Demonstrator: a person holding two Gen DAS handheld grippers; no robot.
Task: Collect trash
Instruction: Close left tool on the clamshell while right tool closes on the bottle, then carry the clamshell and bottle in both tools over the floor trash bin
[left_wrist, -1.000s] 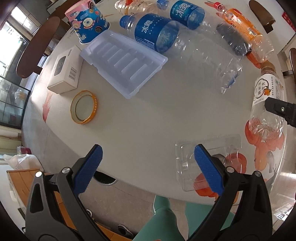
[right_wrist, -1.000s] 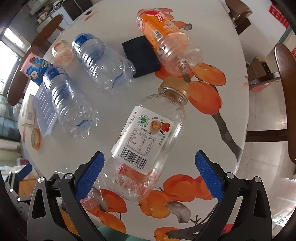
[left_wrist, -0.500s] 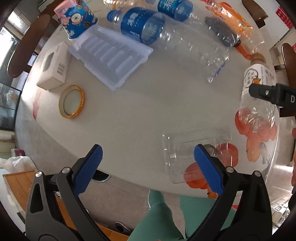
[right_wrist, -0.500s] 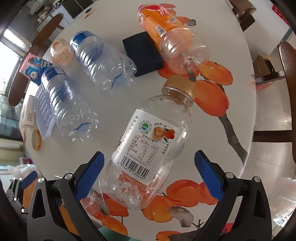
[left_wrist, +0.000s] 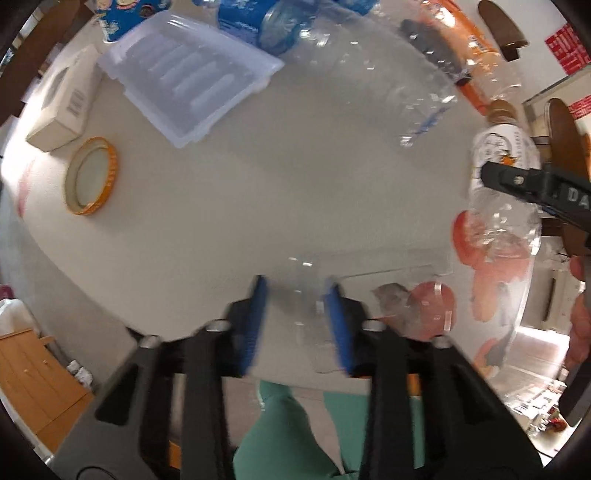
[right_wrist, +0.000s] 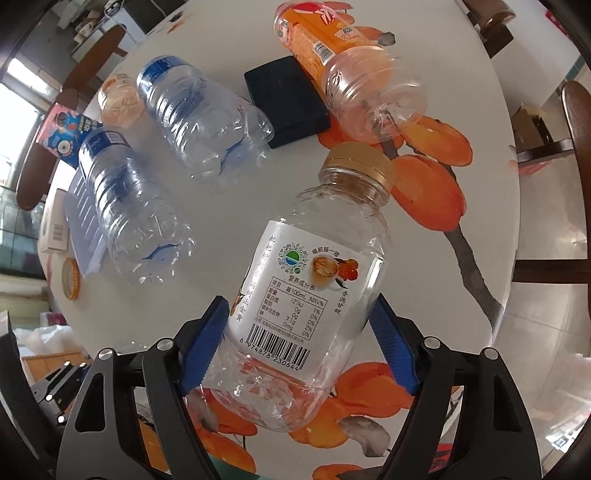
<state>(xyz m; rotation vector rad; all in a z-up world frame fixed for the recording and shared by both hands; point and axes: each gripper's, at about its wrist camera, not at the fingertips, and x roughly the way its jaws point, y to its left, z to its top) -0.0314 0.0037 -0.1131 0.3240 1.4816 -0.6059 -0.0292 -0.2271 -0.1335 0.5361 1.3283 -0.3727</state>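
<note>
Collection is at its opening stage; nothing appears removed from the counter (left_wrist: 258, 192) yet. The left hand-held gripper (left_wrist: 295, 314) is closing its jaws on the near edge of a clear plastic blister tray (left_wrist: 369, 280) lying at the counter's front rim; the tray edge sits between the blue pads, but blur prevents confirming firm contact. The right hand-held gripper (right_wrist: 299, 339) is closing around the gold-capped clear bottle (right_wrist: 314, 280), which lies on its side on the orange-patterned part of the counter; the left pad looks to touch the bottle, the right pad stands just clear. Still to collect: two blue-labelled water bottles (right_wrist: 136, 206), the orange-labelled bottle (right_wrist: 347, 70), a ribbed plastic tray (left_wrist: 188, 77), an orange-rimmed lid (left_wrist: 92, 175), a small white box (left_wrist: 62, 107) and a printed paper cup (right_wrist: 62, 133)
</note>
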